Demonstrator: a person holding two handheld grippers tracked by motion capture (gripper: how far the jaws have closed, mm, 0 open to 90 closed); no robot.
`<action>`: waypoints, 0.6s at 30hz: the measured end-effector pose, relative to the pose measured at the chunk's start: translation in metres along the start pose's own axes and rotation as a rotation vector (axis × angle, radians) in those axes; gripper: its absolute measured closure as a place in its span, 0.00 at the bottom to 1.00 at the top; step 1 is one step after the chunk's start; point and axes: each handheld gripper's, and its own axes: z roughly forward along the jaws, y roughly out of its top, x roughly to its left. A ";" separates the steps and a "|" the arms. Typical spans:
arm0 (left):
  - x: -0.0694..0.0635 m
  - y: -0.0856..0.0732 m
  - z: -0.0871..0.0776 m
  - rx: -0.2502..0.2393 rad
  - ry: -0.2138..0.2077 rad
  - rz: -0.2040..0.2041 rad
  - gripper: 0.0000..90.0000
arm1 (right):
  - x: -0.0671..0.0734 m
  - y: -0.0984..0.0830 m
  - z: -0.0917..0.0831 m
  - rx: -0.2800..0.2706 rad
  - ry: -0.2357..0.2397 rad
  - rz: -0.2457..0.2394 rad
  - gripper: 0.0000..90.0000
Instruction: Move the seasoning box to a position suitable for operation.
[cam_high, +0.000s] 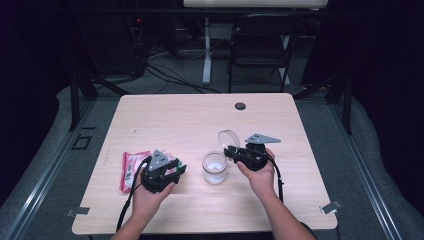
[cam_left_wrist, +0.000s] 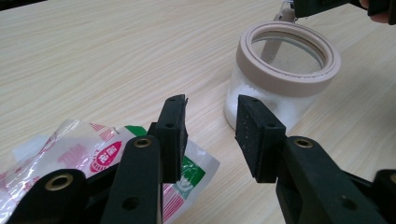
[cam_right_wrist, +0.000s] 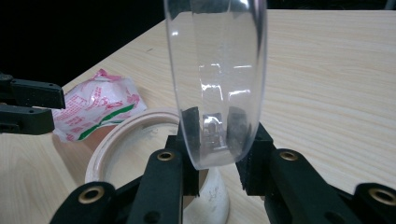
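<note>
Clear round lid (cam_right_wrist: 215, 79) upright in right claw (cam_right_wrist: 215, 154), open glass jar (cam_high: 214, 168) beside

Left gripper (cam_high: 176, 169) with jaws apart and empty, low over the table; right gripper (cam_high: 229, 150) with jaws clamped.

Jar (cam_high: 215, 168) and packet (cam_high: 132, 169) on table (cam_high: 180, 120)

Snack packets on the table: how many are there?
1. The snack packet lies at the table's left front, partly under the left gripper; anything beneath that gripper is hidden.
</note>
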 end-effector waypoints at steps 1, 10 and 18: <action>0.001 0.000 -0.001 -0.001 0.003 0.002 0.70 | 0.000 0.000 0.001 -0.001 0.002 0.000 0.82; 0.005 -0.004 -0.007 0.001 0.021 -0.011 0.70 | -0.006 0.005 0.010 0.002 0.056 0.011 0.84; 0.010 -0.006 -0.011 0.000 0.038 -0.021 0.68 | -0.008 0.007 0.012 0.005 0.051 0.006 0.80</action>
